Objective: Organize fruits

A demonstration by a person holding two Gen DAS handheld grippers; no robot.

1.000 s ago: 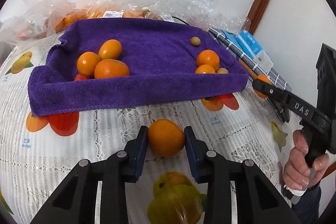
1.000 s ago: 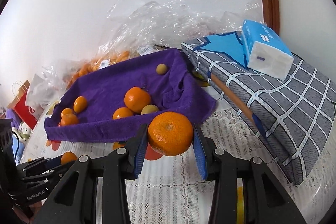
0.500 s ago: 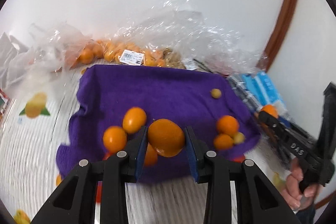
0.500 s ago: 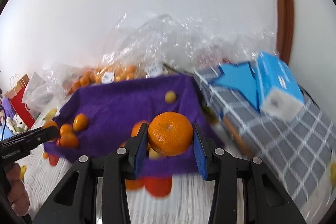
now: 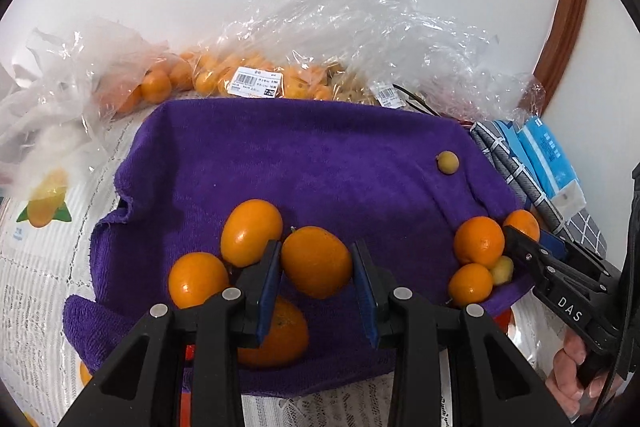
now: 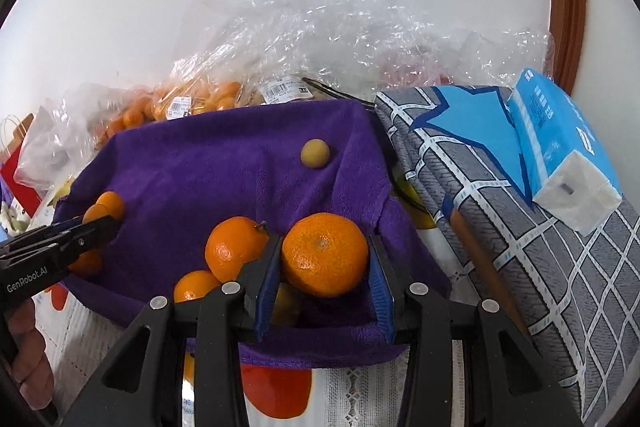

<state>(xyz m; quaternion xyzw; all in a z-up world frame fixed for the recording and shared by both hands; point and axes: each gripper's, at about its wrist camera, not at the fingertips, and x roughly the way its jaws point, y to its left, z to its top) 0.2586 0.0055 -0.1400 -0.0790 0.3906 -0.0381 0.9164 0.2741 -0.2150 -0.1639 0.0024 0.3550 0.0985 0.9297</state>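
A purple towel-lined tray [image 5: 320, 163] holds several oranges and small yellow-green fruits. My left gripper [image 5: 316, 263] is shut on an orange [image 5: 316, 261], held over the tray's near left part, above three oranges [image 5: 250, 231]. My right gripper [image 6: 324, 255] is shut on a mandarin [image 6: 324, 253], held over the tray's [image 6: 224, 163] right end beside two oranges [image 6: 234, 251]. A small yellow fruit [image 6: 315, 153] lies alone at the back. The right gripper also shows in the left wrist view [image 5: 520, 231], the left one in the right wrist view [image 6: 96, 223].
Clear plastic bags of oranges [image 5: 240, 79] pile up behind the tray against the wall. A folded grey-and-blue cloth [image 6: 520, 211] with a blue tissue pack [image 6: 560, 147] lies right of the tray. A fruit-print tablecloth [image 5: 36, 267] covers the table.
Both grippers have lifted their fruit off the table and moved forward over the purple tray. The left one now hangs over the left oranges, the right one over the right end.
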